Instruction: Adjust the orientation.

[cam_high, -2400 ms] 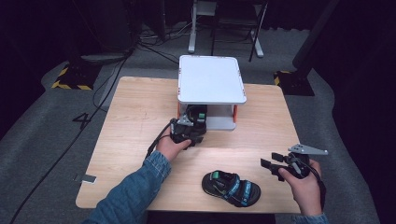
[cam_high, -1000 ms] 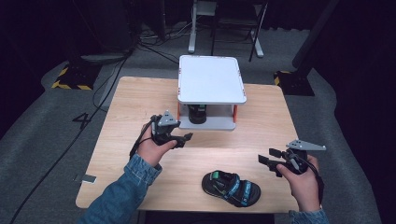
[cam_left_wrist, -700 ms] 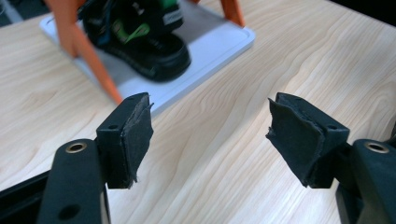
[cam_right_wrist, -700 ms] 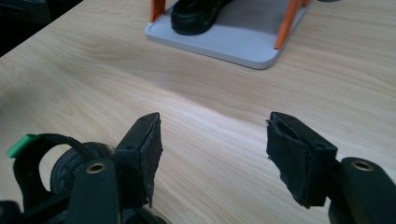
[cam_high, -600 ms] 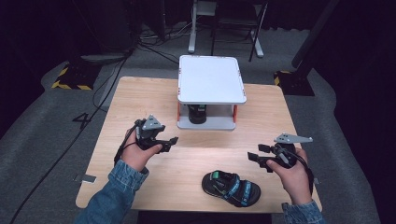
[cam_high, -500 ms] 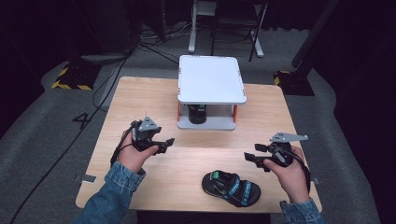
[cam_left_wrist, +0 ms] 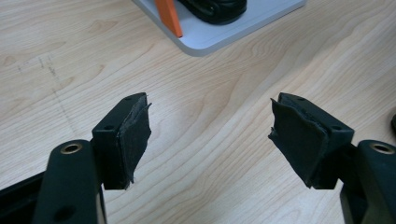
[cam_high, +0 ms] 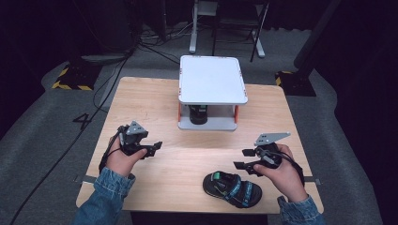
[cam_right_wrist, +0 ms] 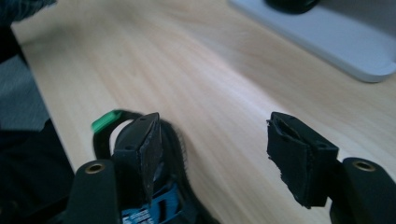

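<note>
Nearest the person, on the front right part of the wooden table (cam_high: 187, 173), a black sandal (cam_high: 232, 188) with blue and green straps lies flat, its toe toward the left. Just to its right, the right gripper (cam_high: 245, 159) sits in the person's right hand (cam_high: 281, 176), pointing left over the table just beyond the sandal. Its jaws stand spread with nothing between them; in the right gripper view the sandal (cam_right_wrist: 140, 186) lies below and behind the left-hand jaw, not pinched by it, though whether that jaw touches it I cannot tell.

Over on the left side of the table, well apart from the sandal, the left gripper (cam_high: 155, 149) is held in the left hand (cam_high: 119, 159) and points right. Its jaws are also spread wide, and they have just been opening; the left gripper view shows bare wood between the pads (cam_left_wrist: 135, 140).

Farther back, at the middle of the table, stands a small white two-level shelf (cam_high: 211, 79) with orange posts. A second dark shoe (cam_high: 198, 114) rests on its lower board, under the top plate.

Beyond the table lie grey carpet and cables.
</note>
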Demonstrator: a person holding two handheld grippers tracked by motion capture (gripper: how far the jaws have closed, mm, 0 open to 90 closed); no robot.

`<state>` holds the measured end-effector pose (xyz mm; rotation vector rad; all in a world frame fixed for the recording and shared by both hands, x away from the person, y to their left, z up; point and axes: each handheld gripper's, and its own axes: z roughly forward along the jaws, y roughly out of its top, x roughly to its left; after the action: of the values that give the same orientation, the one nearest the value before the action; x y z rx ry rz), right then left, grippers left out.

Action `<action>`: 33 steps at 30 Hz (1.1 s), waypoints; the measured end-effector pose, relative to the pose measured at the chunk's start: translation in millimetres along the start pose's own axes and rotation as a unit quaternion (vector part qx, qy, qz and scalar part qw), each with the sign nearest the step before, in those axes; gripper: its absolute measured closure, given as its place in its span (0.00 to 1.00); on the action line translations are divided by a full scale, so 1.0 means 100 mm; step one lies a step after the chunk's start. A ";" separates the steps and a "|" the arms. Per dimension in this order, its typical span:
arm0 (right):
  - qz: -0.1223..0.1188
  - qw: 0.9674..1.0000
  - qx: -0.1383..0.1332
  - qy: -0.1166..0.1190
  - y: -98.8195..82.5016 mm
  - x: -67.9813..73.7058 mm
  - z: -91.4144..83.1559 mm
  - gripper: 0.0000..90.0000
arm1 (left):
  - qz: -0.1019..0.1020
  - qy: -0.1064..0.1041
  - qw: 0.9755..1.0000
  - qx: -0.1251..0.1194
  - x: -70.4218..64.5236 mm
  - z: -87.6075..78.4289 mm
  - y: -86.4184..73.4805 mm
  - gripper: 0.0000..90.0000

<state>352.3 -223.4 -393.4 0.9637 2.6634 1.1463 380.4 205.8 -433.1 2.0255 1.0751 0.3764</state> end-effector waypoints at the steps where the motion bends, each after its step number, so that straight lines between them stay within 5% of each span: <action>1: -0.012 0.999 0.026 0.013 0.00 0.03 0.07 0.41 | 0.000 0.001 1.000 0.001 0.00 0.00 -0.01 0.31; 7: -0.030 0.997 0.061 0.031 0.01 0.10 0.25 0.45 | 0.000 0.001 1.000 0.004 0.02 0.02 -0.04 0.31; 10: -0.042 0.994 0.092 0.043 0.00 0.15 0.39 0.60 | -0.002 0.003 1.000 0.004 0.03 0.03 -0.05 0.31; 14: -0.046 0.992 0.105 0.045 -0.02 0.16 0.49 0.63 | -0.001 0.002 1.000 0.008 0.04 0.04 -0.06 0.31; 17: -0.052 0.991 0.112 0.044 -0.03 0.19 0.58 0.75 | 0.003 0.001 1.000 0.011 0.04 0.07 -0.06 0.31; 18: -0.054 0.990 0.121 0.051 -0.04 0.18 0.62 0.90 | 0.002 -0.001 1.000 0.010 0.03 0.08 -0.06 0.31; 28: -0.048 0.991 0.113 0.060 -0.06 0.05 0.56 0.96 | 0.002 0.002 1.000 0.009 0.04 0.07 -0.07 0.31; 33: -0.038 0.994 0.096 0.027 -0.03 -0.13 0.44 0.97 | 0.002 0.006 1.000 0.011 0.05 0.02 -0.12 0.31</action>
<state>375.3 -204.9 -428.8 0.8587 2.8678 0.9278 378.1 212.3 -443.9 2.0481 1.0865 0.3803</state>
